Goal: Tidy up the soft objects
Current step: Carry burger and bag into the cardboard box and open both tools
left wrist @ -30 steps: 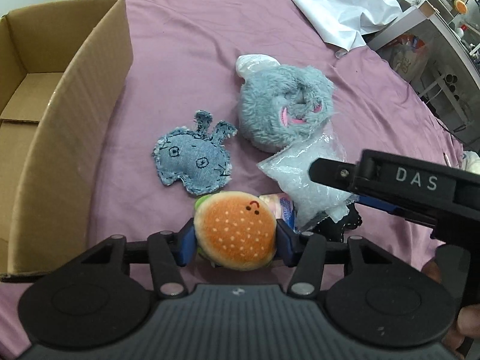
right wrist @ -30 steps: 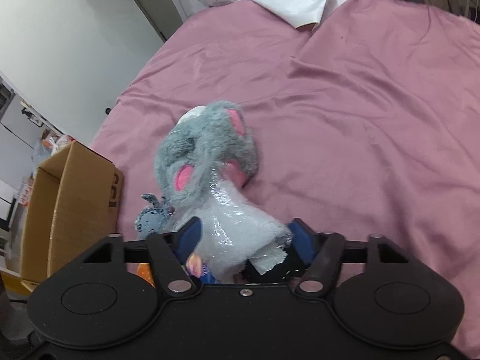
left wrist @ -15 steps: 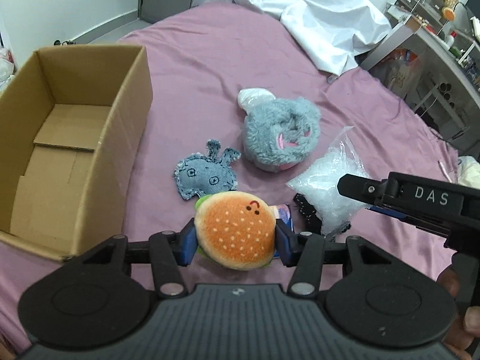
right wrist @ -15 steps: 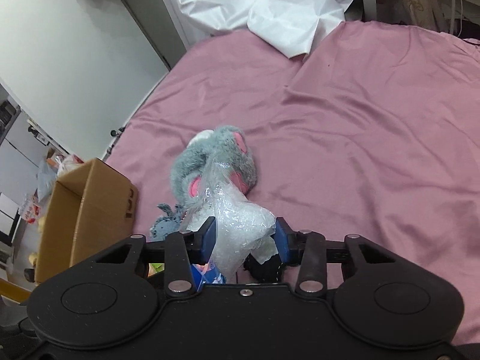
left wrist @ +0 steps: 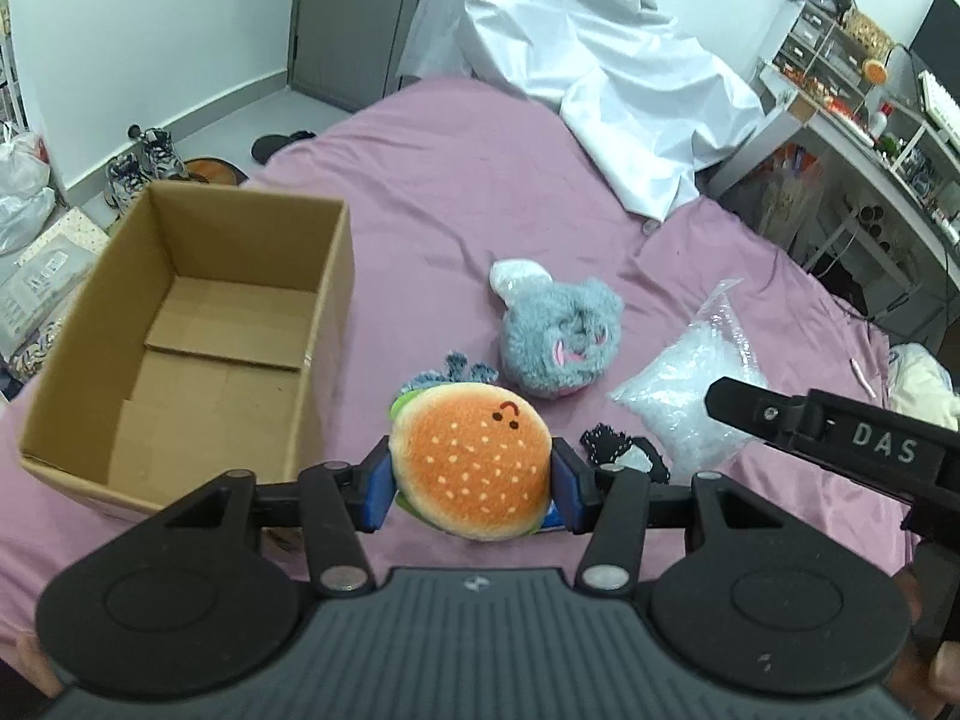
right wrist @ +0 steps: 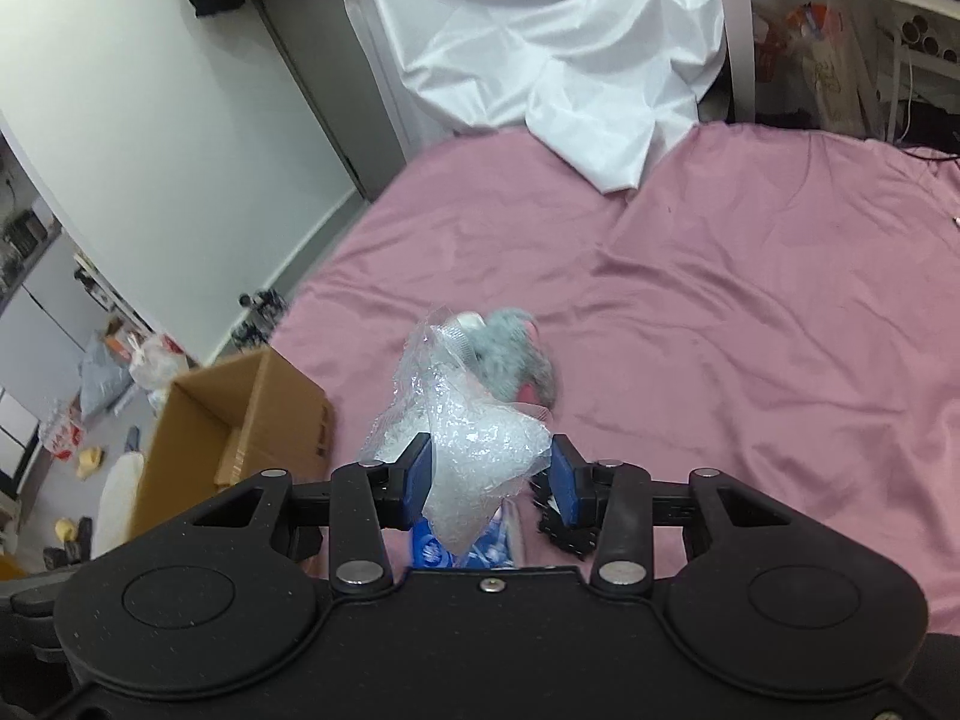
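The left gripper (left wrist: 471, 483) is closed on a soft burger toy (left wrist: 471, 459), with one blue pad pressed into each side. The toy is up in the air above the pink bed sheet (left wrist: 456, 204). The right gripper (right wrist: 489, 477) is closed on a clear plastic bag of white bits (right wrist: 474, 450), and the bag hangs loose between its pads, off the bed.

The open cardboard box (left wrist: 192, 336) sits on the bed to the left of the burger toy. Nothing can be seen inside it. A fluffy grey plush toy (left wrist: 561, 339) lies on the sheet past the burger, and a small blue denim toy (left wrist: 447, 369) peeks out just behind the burger.

The step now looks like carrying both things to the box. The left one should go over the near box wall, get right above the open middle, then let go low so the burger does not bounce out. The bag is floppy and slippery, so the right one should keep a firm squeeze and move slowly. It is best if the two grippers go one at a time, so they do not bump.
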The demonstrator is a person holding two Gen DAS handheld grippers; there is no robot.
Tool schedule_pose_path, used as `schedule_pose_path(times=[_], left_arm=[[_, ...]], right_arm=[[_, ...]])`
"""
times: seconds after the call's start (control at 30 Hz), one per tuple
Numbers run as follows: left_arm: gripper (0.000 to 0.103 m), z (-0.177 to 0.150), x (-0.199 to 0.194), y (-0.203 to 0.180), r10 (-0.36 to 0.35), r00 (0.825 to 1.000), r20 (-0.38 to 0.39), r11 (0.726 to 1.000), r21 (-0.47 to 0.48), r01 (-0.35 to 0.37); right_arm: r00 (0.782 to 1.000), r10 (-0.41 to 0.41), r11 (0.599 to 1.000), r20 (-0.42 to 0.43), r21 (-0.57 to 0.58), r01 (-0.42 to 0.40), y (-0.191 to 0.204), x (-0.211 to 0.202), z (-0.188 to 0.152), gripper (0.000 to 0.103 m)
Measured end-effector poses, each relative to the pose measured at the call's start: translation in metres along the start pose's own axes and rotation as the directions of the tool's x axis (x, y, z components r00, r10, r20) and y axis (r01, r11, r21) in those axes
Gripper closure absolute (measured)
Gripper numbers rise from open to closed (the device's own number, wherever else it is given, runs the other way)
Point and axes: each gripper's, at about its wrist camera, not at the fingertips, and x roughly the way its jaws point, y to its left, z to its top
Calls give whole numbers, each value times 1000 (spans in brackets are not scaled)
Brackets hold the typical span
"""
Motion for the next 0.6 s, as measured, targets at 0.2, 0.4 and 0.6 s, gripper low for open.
schedule_pose_path(times=[0.2, 0.4, 0.6], left_arm=[[52, 8, -19, 10, 7, 1000, 28, 1000, 5, -7], [52, 17, -33, 25, 24, 998, 62, 1000, -7, -23], [52, 31, -41, 42, 34, 995, 93, 999, -37, -31]], right_arm=[[999, 17, 1000, 47, -4, -17, 15, -18, 4, 63], [996, 29, 1000, 79, -12, -28, 27, -28, 6, 63], [994, 41, 999, 103, -29, -38, 41, -34, 8, 63]])
